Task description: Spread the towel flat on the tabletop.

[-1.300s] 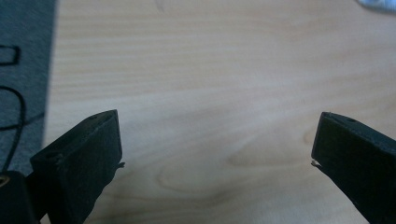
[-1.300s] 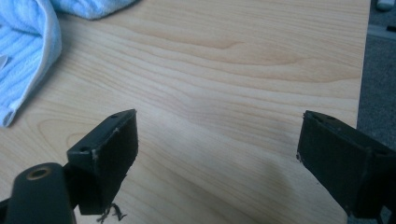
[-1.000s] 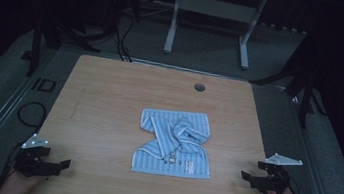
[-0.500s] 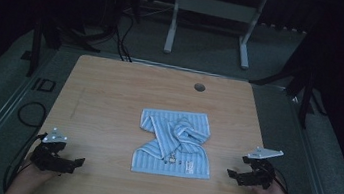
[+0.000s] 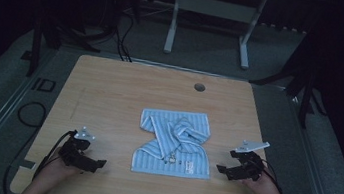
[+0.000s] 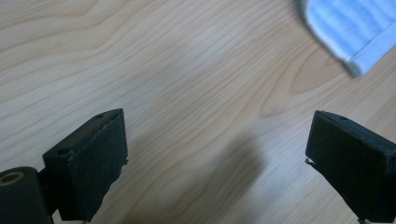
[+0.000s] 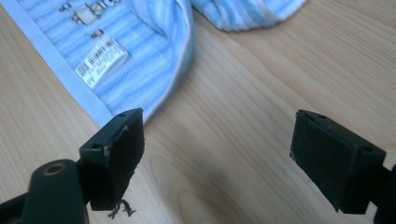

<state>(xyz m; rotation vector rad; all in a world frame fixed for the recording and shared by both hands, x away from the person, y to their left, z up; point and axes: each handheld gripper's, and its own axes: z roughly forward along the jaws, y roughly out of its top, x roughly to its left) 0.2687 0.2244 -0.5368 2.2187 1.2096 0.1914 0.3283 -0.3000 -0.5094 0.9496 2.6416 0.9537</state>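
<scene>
I hold the left gripper (image 5: 95, 163) and right gripper (image 5: 223, 170) spread and empty, flanking the towel (image 5: 174, 143) near the table's (image 5: 110, 89) front edge, ready to pinch its corners.

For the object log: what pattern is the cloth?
Light blue and white stripes on the cloth, clearest in the right gripper view.

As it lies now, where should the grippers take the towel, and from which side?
Probably at its two near corners. The towel lies flat along its hemmed near edge but is twisted and bunched in the middle. The left gripper could come in from the left at the near-left corner, the right gripper from the right at the near-right corner by the label. Both are open and apart from it.
</scene>
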